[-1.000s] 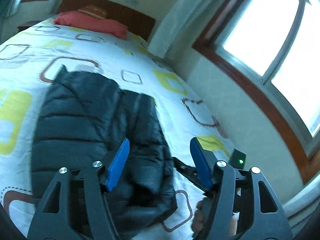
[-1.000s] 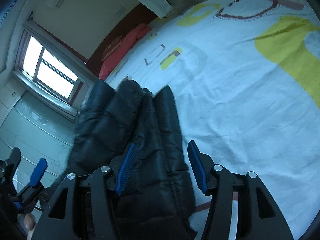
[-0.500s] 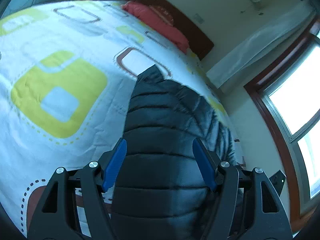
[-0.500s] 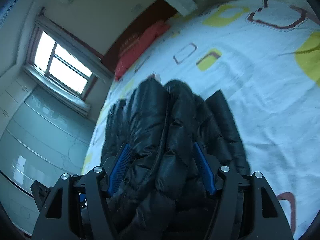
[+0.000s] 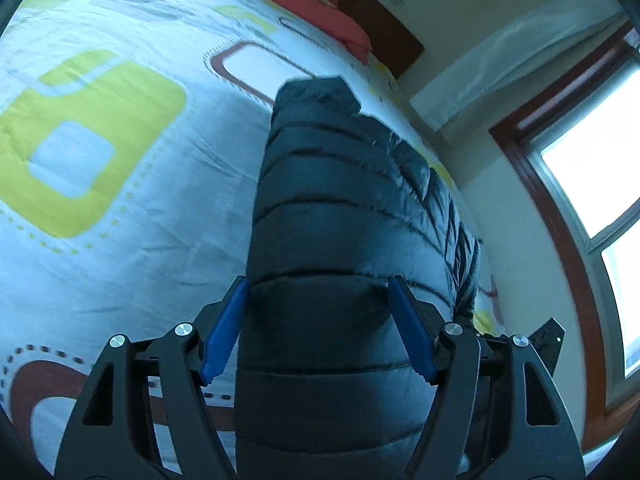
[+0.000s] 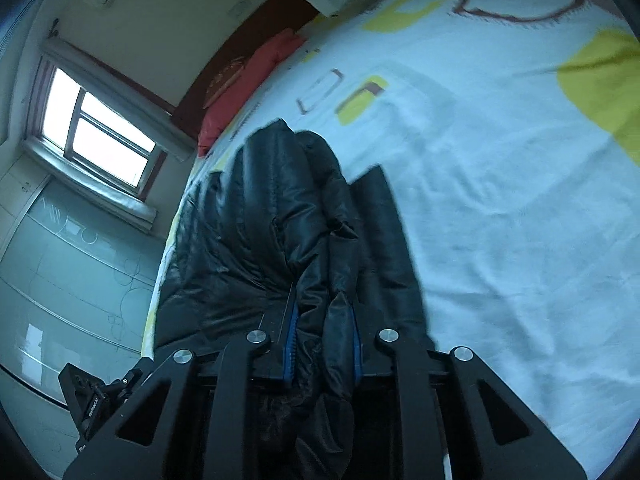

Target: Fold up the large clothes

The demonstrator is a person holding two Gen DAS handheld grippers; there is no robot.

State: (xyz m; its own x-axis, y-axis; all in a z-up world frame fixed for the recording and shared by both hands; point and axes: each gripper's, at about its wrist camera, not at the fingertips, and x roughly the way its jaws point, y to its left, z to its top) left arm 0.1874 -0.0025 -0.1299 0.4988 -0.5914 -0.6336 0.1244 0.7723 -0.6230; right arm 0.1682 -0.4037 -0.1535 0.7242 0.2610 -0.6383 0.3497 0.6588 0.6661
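Grip stage: black quilted puffer jacket on the bed, 1 gripper clamped, 1 not.

The black quilted puffer jacket (image 5: 340, 264) lies partly folded, lengthwise, near the window-side edge of the white bedspread with yellow and brown squares (image 5: 120, 184). The right gripper (image 6: 324, 344) has just been closing, and its blue pads now pinch a bunched ridge of the jacket. The left gripper (image 5: 320, 320) has just been opening; its fingers (image 5: 224, 328) straddle the padded panel with no visible squeeze. Judgement: lower the left gripper until both pads bracket a full layer, close firmly because the slick shell may slip, then lift both ends level. A red pillow (image 5: 308, 4) lies well apart at the headboard.
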